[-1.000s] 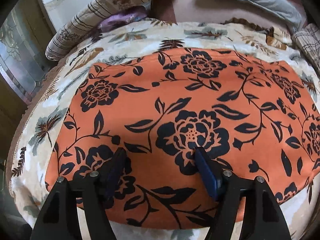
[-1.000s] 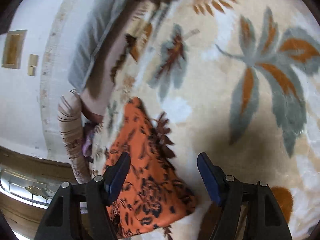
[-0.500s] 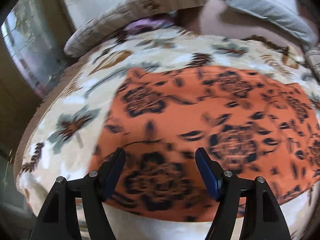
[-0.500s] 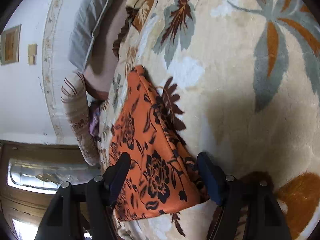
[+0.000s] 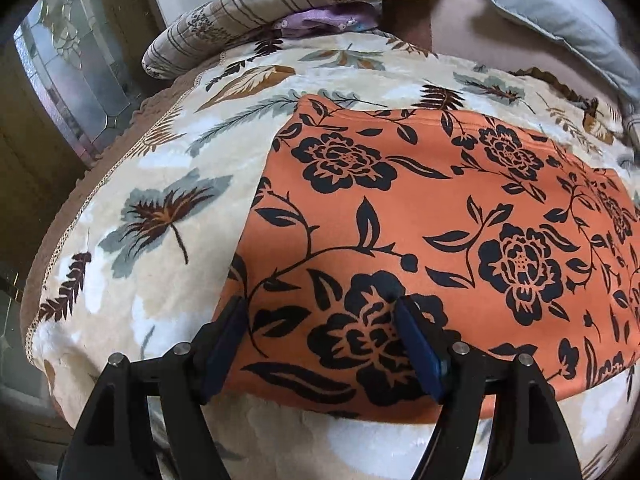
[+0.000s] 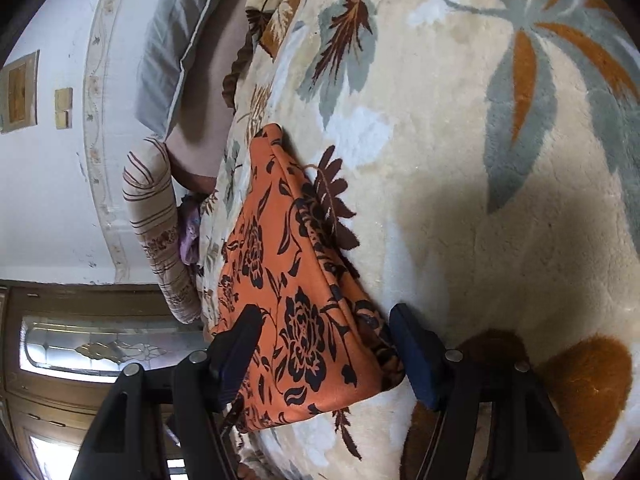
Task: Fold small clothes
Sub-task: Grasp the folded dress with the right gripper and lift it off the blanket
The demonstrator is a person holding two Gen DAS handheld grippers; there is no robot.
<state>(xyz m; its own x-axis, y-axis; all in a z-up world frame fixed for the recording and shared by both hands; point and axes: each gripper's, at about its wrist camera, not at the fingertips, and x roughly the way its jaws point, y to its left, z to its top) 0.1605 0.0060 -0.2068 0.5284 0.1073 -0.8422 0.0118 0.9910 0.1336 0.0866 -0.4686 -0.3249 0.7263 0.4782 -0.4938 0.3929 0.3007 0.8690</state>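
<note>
Orange floral garment (image 5: pixel 440 216) spread flat on a bed, over a cream plush blanket (image 5: pixel 160 216) with leaf print. In the left wrist view: left claw (image 5: pixel 320 336) low over the garment's near left corner, jaws apart and opening, cloth lying under and between the pads (image 5: pixel 224 344) but not pinched (released, holding nothing). Garment's left edge running from just beside the left pad up toward the far side, near hem curving rightward across the frame, right end cut off by the picture's edge. Bare blanket wide open to the left of that edge, out to the brown trim at the bed's side. Beyond the far hem a strip of blanket, then a striped pillow (image 5: pixel 280 4) with a purple cloth (image 5: pixel 324 20) tucked under it, and a grey pillow (image 5: pixel 560 20) at far right.

In the right wrist view: right claw (image 6: pixel 324 344) straddling the garment's (image 6: pixel 288 280) other near corner, jaws closing, left pad over the printed face, right pad (image 6: pixel 416 356) just beside the layered side edge (contact not clear; no firm pinch seen). Stacked layers visible along that edge. Broad empty blanket (image 6: pixel 500 200) to the right of it, shadowed near the claw. Window glass (image 6: pixel 96 352) and white wall (image 6: pixel 52 208) off the bed's left side.
</note>
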